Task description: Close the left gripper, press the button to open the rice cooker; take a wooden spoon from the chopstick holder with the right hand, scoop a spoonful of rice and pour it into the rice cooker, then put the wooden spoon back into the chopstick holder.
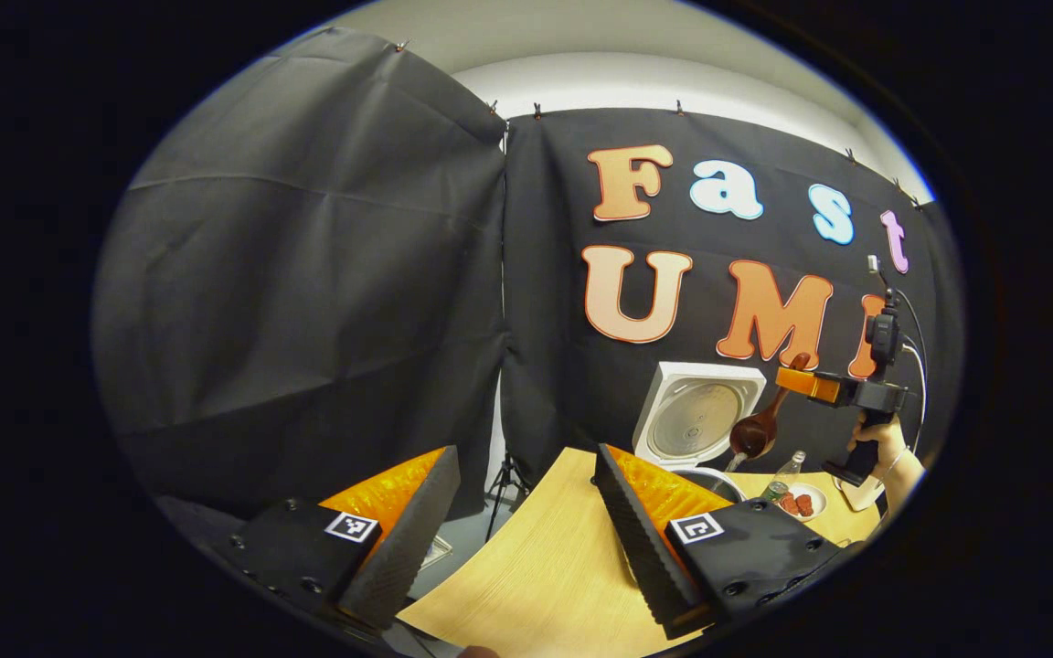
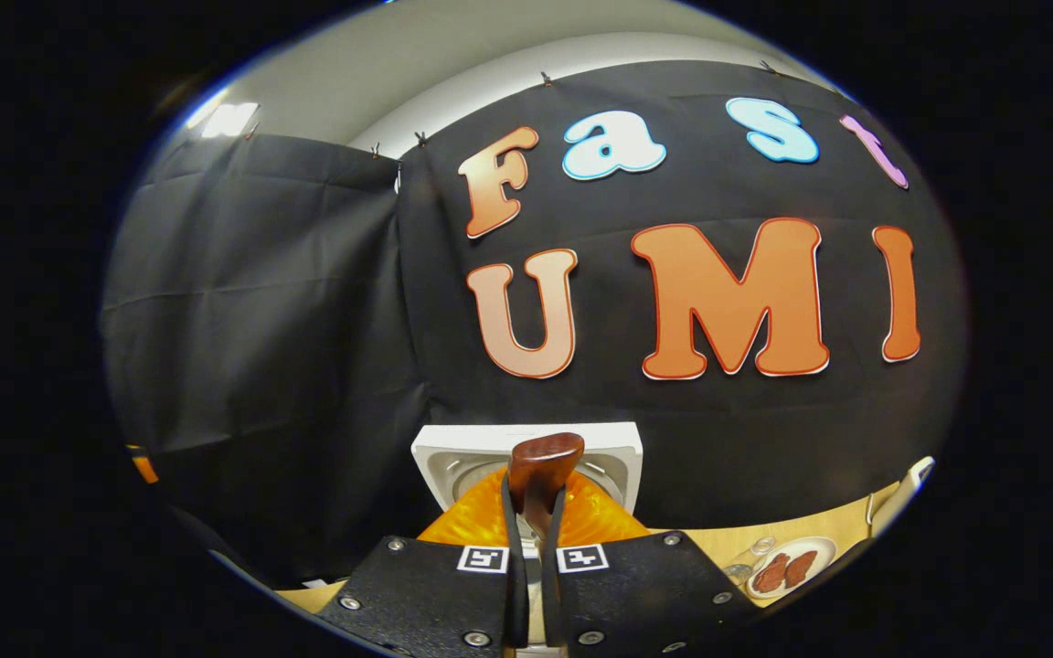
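Hiding most of the white rice cooker [image 2: 453, 461] in the right gripper view, the right gripper [image 2: 533, 521] pinches the dark brown wooden spoon [image 2: 540, 475] by its handle. Seen from the left gripper view, a hand [image 1: 878, 448] holds it high, spoon bowl tilted over the cooker's open pot, partly cut off. Left gripper [image 1: 526, 521] hangs spread wide over the pale wooden table [image 1: 536, 567] edge.

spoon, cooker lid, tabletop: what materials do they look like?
Spoon: dark reddish-brown wood, glossy, probably lacquered; highlights on the bowl.
Lid: white shell, likely plastic, with a dull grey, metal-looking inner disc bearing concentric rings.
Table: pale wood grain, matte; veneer or laminate, cannot tell which.
Right gripper is shut on the spoon handle.
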A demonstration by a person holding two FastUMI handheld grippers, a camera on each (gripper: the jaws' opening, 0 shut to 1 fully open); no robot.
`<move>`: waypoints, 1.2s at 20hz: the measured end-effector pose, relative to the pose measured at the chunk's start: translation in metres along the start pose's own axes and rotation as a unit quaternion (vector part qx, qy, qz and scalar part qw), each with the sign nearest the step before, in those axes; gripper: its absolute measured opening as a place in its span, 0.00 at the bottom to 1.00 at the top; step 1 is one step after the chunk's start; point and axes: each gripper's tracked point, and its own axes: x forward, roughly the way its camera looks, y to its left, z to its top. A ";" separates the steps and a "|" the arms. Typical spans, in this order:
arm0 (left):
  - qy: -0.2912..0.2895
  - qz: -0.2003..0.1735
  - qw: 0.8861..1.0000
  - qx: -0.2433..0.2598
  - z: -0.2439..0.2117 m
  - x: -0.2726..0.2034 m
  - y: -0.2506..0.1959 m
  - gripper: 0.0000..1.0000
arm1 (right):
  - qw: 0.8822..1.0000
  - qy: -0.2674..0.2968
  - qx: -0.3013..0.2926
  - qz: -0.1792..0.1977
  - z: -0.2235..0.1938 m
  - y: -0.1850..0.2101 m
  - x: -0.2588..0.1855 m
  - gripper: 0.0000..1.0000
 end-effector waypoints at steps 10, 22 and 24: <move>-0.012 0.000 1.000 -0.014 0.006 -0.014 0.000 1.00 | 0.998 0.017 0.066 0.016 -0.004 -0.001 -0.014 0.05; -0.031 -0.047 0.998 -0.012 0.021 -0.030 -0.049 1.00 | 0.990 -0.016 0.104 -0.089 0.014 -0.132 -0.144 0.05; -0.031 -0.058 0.998 -0.011 0.019 -0.032 -0.063 1.00 | 0.987 -0.013 0.107 -0.119 0.005 -0.161 -0.173 0.10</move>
